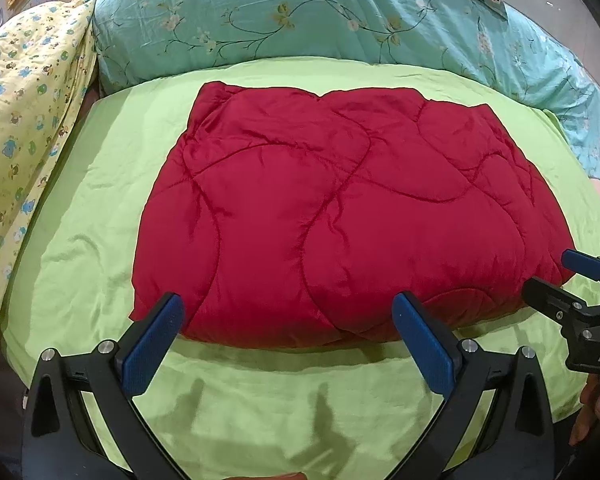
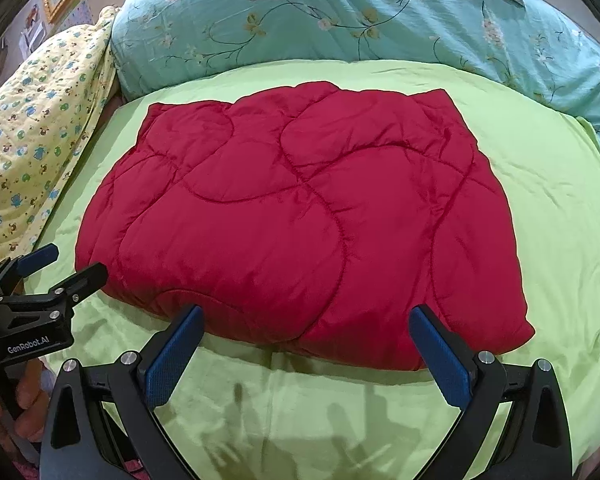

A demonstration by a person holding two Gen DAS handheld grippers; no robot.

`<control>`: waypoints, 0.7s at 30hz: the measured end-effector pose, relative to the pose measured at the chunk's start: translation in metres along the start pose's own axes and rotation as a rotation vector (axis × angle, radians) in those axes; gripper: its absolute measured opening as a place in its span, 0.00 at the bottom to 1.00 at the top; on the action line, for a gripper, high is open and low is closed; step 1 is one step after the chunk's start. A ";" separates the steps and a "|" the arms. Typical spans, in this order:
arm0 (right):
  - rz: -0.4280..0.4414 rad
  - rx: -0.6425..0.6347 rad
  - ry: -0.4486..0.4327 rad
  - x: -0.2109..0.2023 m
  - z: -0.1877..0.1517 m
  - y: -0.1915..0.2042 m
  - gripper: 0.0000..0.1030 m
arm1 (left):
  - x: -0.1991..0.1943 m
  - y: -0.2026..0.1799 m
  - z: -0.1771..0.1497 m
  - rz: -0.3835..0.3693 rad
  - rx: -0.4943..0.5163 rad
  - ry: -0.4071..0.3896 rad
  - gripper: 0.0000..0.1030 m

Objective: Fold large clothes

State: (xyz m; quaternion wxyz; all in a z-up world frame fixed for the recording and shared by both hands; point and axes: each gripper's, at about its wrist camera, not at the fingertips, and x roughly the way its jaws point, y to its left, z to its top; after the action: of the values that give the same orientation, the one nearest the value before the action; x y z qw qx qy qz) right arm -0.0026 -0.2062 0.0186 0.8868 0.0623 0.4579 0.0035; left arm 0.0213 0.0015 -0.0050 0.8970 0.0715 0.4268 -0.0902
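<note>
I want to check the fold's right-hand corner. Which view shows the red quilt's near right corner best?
The right wrist view: the red quilt shows its near right corner whole there. In the left wrist view that corner sits at the frame edge, partly behind the right gripper.

Glossy quilted red comforter (image 1: 340, 208) on matt green sheet (image 1: 100, 216).

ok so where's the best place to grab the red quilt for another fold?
Probably the near edge of the red quilt, one open gripper per corner, coming in low from the front. That edge is thick and rounded, lies flat on the green sheet and faces both the left gripper and the right gripper.
</note>
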 end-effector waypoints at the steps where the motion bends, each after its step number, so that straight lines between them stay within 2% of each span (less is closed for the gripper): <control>1: -0.002 0.001 -0.001 0.000 0.000 0.000 0.99 | 0.000 0.001 0.000 0.000 -0.002 0.001 1.00; 21: -0.022 0.017 -0.022 -0.007 0.003 -0.009 0.99 | 0.001 0.000 0.001 -0.001 -0.001 -0.003 1.00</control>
State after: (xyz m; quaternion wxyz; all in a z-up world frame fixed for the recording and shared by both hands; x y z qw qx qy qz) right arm -0.0048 -0.2163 0.0247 0.8911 0.0650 0.4489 -0.0109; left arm 0.0225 0.0014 -0.0052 0.8977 0.0705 0.4255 -0.0904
